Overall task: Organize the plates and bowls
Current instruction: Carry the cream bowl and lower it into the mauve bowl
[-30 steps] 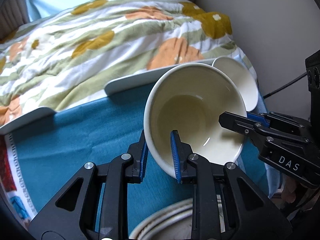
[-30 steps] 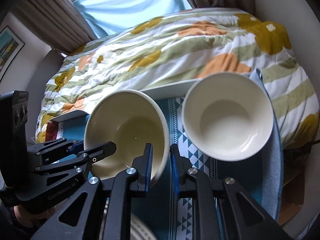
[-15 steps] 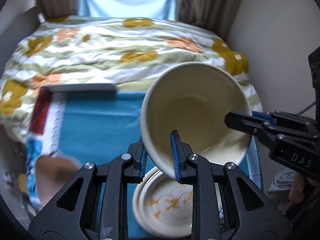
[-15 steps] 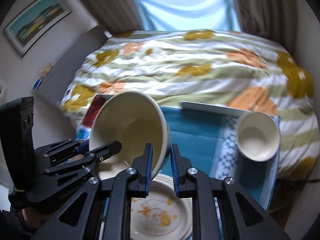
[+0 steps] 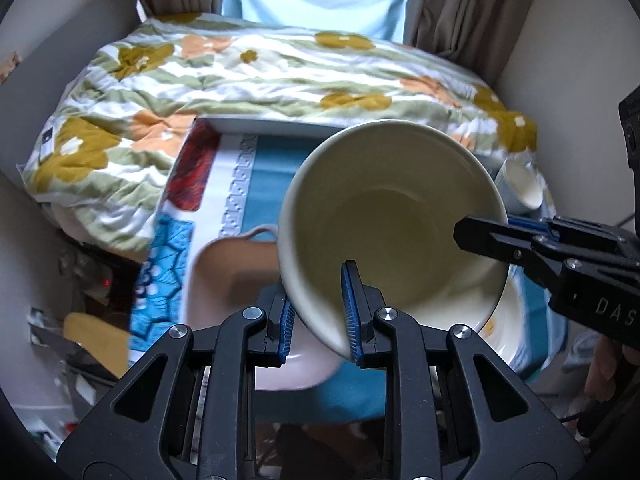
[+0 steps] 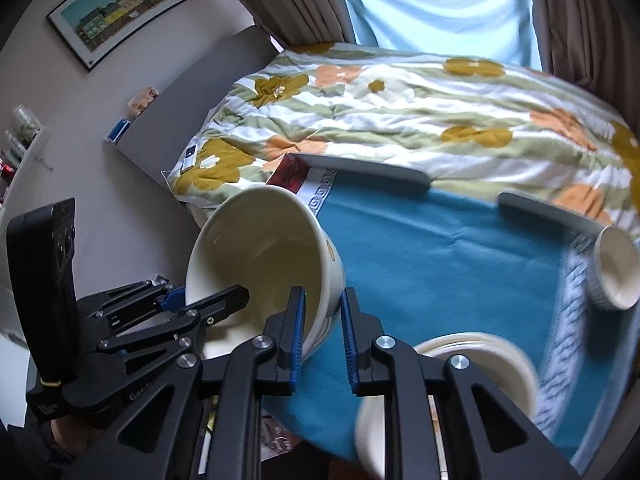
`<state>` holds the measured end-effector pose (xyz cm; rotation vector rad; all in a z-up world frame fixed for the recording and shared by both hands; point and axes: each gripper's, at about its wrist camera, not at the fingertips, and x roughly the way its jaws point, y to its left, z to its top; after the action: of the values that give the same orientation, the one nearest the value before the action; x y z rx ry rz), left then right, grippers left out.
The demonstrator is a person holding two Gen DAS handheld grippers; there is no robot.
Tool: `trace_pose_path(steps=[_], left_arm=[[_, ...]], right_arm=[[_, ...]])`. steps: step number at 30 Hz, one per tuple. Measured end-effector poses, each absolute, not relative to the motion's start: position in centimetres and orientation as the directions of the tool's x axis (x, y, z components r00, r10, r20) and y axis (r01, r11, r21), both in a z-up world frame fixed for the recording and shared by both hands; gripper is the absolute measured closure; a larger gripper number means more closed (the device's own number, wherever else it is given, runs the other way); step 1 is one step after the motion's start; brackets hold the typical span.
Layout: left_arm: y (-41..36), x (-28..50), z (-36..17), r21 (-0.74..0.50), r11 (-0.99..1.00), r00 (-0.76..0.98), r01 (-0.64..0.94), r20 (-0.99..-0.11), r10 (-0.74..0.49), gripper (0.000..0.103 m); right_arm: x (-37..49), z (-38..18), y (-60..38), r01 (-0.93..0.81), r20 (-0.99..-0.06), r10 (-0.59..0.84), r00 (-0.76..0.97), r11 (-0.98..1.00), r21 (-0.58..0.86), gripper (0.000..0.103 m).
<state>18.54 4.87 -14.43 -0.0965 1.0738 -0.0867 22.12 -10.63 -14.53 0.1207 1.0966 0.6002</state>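
A large cream bowl hangs tilted in the air, its mouth turned toward the left wrist camera. My left gripper is shut on its near rim, one blue pad inside and one outside. My right gripper is shut on the opposite wall of the same bowl. In the left wrist view the right gripper reaches over the rim from the right. A stack of cream plates lies on the blue cloth just right of the bowl. A small white bowl stands at the cloth's far right.
A pale pink tub sits under the bowl's left side. The blue cloth covers a low table against a bed with a floral quilt. Two grey flat edges line the cloth's far side. Clutter lies on the floor at the left.
Both grippers have carried the bowl up and to the left, away from the small white bowl. The plate stack and then the pink tub have come into view beneath it.
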Motion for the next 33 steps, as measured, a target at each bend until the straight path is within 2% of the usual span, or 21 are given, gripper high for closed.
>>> trace_pose_path(steps=[5,16,26,33], left_arm=[[9.3,18.8,-17.8,-0.139,0.989,0.410,0.057,-0.900,-0.150,0.084],[11.5,20.5,-23.6,-0.121,0.975,0.280,0.188,-0.945,-0.171,0.083],[11.2,21.0,-26.0,-0.124,0.957,0.214,0.263,-0.960,-0.183,0.084],[10.9,21.2,-26.4,-0.078,0.957,0.221,0.280,-0.965,-0.144,0.083]], right_arm=[[21.9,-17.4,-6.3,-0.358,-0.824,0.485,0.293,0.855,0.376,0.087],[21.1,-23.9,-2.7,-0.228,-0.890,0.398,0.223,0.909,0.350,0.087],[20.5,-25.6,-2.4,-0.184,-0.916,0.348,0.197,0.931,0.314,0.087],[20.3,-26.2,-2.4,-0.187,-0.918,0.349,0.187,0.930,0.316,0.087]])
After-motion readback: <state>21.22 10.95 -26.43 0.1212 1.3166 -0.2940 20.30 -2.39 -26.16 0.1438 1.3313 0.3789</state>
